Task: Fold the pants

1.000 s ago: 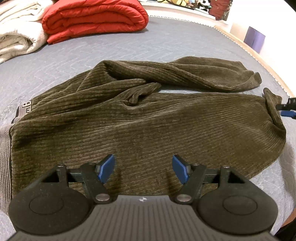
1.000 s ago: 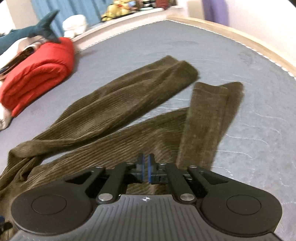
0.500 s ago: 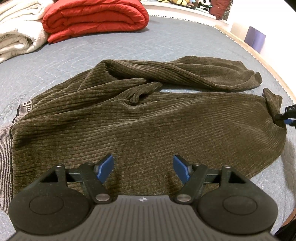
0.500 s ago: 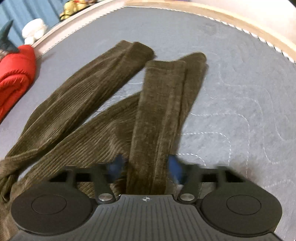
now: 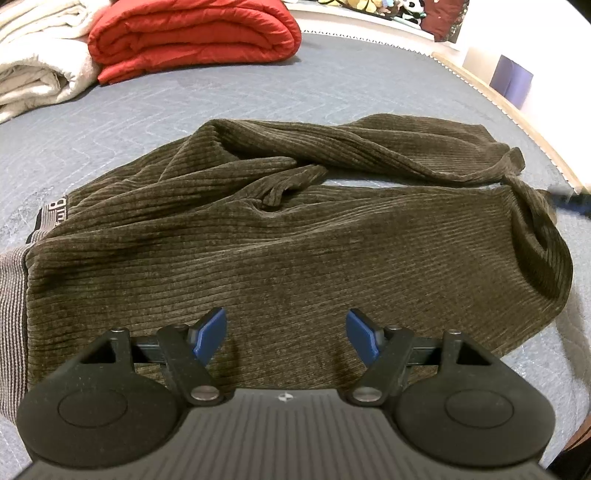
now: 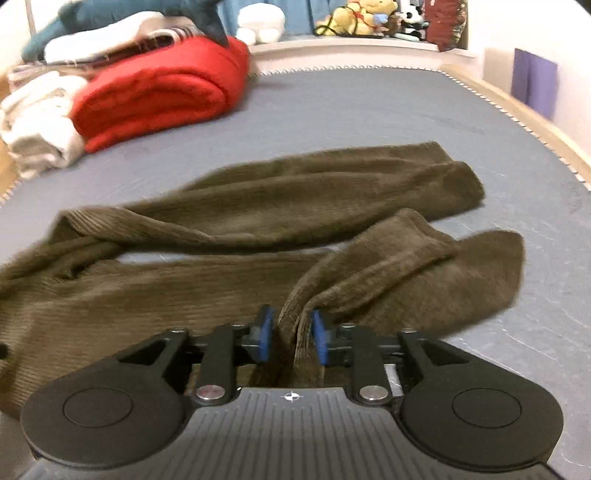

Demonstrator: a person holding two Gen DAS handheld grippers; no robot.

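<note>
Dark olive corduroy pants (image 5: 295, 240) lie spread on the grey bed, waistband (image 5: 14, 295) at the left, legs running right. My left gripper (image 5: 286, 338) is open and empty, hovering over the near leg. In the right wrist view the pants (image 6: 184, 295) lie across the bed, and my right gripper (image 6: 291, 334) is shut on a bunched fold of the near leg's end (image 6: 406, 280), which is turned back over itself. The right gripper also shows blurred at the right edge of the left wrist view (image 5: 570, 201).
A folded red duvet (image 5: 192, 33) and white blankets (image 5: 37, 55) lie at the far left of the grey mattress (image 5: 332, 85). Plush toys (image 6: 362, 18) sit on a ledge beyond. The bed's wooden edge (image 5: 517, 107) runs along the right.
My right gripper opened around the folded leg end, then closed on it and swung to face along the pants. The left gripper has stayed open and nearly still.
</note>
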